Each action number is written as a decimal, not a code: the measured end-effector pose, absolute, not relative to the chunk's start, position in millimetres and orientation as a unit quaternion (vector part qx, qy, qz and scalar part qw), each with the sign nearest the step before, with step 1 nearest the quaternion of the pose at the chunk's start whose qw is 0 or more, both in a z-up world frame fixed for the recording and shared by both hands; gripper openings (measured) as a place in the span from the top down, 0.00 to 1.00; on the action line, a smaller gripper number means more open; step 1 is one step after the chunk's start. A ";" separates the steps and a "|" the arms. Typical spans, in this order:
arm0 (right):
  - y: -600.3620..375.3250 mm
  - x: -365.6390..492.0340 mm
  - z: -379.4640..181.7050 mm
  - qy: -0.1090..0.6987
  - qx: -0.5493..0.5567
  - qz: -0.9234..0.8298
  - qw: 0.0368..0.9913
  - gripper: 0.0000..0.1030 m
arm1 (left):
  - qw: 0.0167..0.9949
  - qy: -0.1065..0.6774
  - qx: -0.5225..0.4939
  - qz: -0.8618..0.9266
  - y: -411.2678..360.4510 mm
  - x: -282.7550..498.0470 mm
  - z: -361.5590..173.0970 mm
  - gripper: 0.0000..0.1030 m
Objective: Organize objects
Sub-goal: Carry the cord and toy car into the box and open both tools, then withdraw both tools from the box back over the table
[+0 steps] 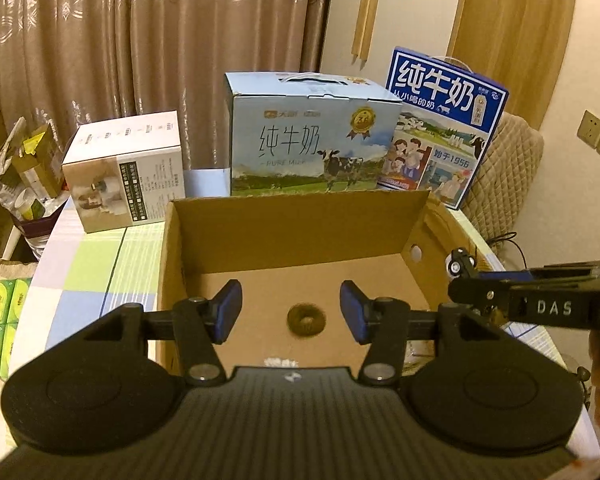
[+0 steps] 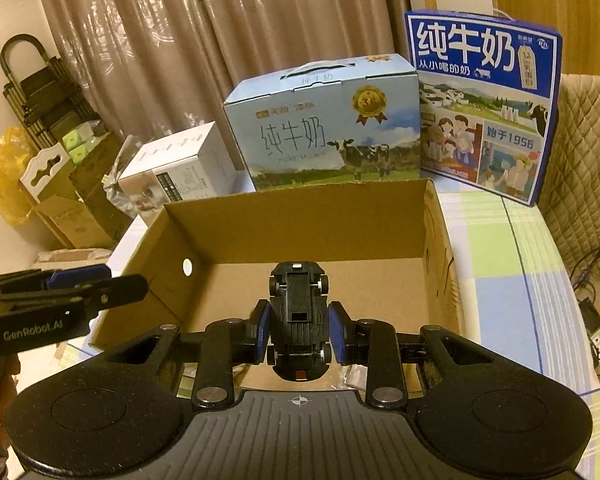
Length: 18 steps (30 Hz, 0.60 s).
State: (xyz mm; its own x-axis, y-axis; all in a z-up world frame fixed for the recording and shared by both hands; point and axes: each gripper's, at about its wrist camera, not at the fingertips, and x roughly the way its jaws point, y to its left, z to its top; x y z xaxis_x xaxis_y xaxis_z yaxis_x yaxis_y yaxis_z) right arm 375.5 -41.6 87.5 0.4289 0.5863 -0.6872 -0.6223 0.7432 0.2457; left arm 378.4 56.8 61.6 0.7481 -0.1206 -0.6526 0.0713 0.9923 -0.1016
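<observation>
Clearly, the right claw [image 2: 299,334] is clamped on a black toy car [image 2: 299,320], its blue pads pressing the car's two sides. In the right wrist view the car sits at lower centre of the frame, underside turned toward the camera, with its long axis running up the frame, away from the camera and toward the far wall of the cardboard box [image 2: 300,216]. It is held over the near part of the open box, whose floor shows behind it.

The left claw [image 1: 291,312] stands wide, nothing between its pads. Beyond that gap, near the centre of the left wrist view, a dark ring-shaped object [image 1: 306,319] lies flat on the box floor [image 1: 300,276]. At the right edge of that view the right claw's body comes in, marked "DAS", with a wheel of the car [image 1: 456,267] showing at its tip. In the right wrist view the left claw's body at lower left reads "GenRobot.AI".

Behind the box, on the checked surface [image 2: 496,248], stand three cartons. The pale blue milk carton [image 2: 324,128] at centre reads "纯牛奶" and "PURE MILK", with a cow pictured. The dark blue milk carton [image 2: 484,100] at upper right reads "纯牛奶", "从小喝的奶" and "始于1956". A white carton [image 2: 180,176] to the left has print too small to read.
</observation>
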 end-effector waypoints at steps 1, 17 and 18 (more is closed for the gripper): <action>-41.7 375.5 87.4 0.397 -0.022 0.357 0.845 0.73 | 0.934 0.352 -0.036 -0.051 57.6 377.6 60.9 0.53; -57.0 376.3 97.0 0.357 0.037 0.352 0.864 0.21 | 0.937 0.341 -0.055 -0.051 66.6 350.1 61.6 0.41; -60.6 372.5 98.3 0.354 0.036 0.352 0.866 0.21 | 0.937 0.341 -0.057 -0.050 67.5 346.0 62.2 0.41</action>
State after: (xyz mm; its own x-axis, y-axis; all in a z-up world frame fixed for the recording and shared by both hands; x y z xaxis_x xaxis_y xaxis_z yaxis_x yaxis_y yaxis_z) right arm 372.5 -60.6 98.3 0.5013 0.6349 -0.5879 -0.5842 0.7495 0.3113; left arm 346.0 67.5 62.2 0.7631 -0.1323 -0.6327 0.0542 0.9885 -0.1412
